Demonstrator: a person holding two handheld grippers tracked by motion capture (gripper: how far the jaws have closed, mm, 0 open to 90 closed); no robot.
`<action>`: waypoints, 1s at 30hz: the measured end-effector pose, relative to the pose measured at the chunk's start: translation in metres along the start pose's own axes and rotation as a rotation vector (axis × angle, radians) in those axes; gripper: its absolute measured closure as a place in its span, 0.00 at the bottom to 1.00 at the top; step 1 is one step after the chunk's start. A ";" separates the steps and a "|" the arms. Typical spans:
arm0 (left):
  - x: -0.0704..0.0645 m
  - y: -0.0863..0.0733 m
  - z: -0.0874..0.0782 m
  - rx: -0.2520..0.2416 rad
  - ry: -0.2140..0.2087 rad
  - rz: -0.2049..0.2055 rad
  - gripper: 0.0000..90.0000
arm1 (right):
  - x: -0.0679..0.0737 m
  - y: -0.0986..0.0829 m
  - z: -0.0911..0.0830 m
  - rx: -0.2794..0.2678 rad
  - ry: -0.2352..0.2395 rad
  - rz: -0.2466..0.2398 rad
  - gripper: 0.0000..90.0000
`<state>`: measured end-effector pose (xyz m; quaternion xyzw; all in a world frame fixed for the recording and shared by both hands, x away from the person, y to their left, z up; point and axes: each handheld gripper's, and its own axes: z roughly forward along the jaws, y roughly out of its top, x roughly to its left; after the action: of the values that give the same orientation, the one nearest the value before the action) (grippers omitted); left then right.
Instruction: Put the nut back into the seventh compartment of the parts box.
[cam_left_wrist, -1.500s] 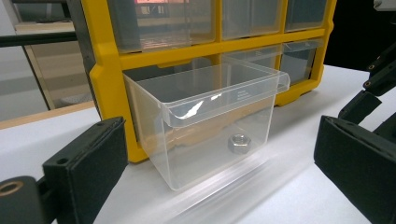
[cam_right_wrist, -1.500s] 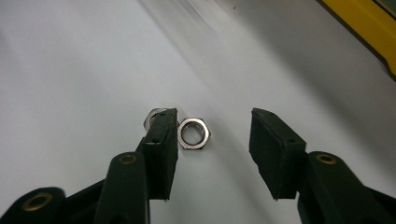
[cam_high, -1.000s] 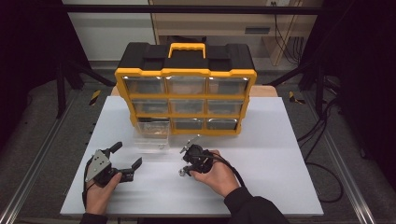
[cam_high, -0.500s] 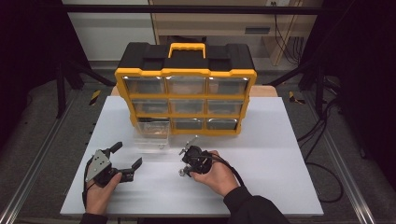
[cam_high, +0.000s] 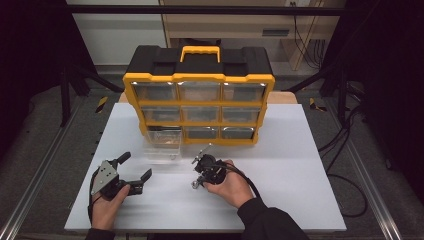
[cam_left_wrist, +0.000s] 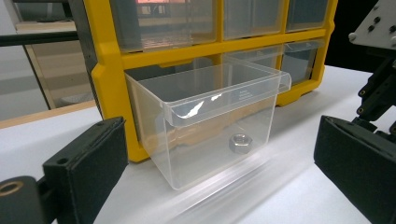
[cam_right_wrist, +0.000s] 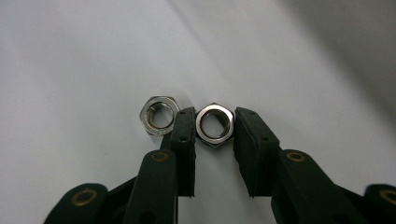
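— Drawer (cam_left_wrist: 210, 121) out on the tabletop, why?
— So nuts drop in; one nut inside (cam_left_wrist: 240, 143) lies there. My left gripper (cam_high: 134, 172) waits wide open, empty, near the front-left corner. My right gripper (cam_right_wrist: 214, 123) closes around a nut (cam_right_wrist: 214, 122) mid-table, its neighbour (cam_right_wrist: 159, 115) beside.

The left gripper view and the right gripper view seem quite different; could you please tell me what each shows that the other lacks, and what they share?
Left gripper view: the left gripper, jaws wide apart, faces a clear drawer pulled forward from the yellow organiser, with a lone hex nut inside. Right gripper view: the right gripper is closed on a clamped hex nut, with a loose hex nut beside its jaw. Both share the white table and black jaws.
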<state>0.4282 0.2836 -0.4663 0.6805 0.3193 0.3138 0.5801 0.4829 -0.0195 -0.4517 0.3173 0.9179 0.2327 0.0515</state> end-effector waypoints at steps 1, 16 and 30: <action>0.000 0.000 0.000 0.000 0.000 0.000 0.03 | -0.001 0.000 0.001 0.001 -0.003 0.003 0.77; 0.000 0.000 0.000 0.000 0.001 -0.001 0.03 | -0.005 0.001 0.003 -0.008 -0.006 0.004 0.78; 0.001 0.000 0.000 0.001 0.002 0.000 0.03 | -0.009 0.002 -0.011 -0.116 -0.021 -0.013 0.78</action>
<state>0.4285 0.2841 -0.4664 0.6803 0.3202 0.3143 0.5796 0.4883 -0.0276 -0.4414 0.3103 0.9042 0.2820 0.0810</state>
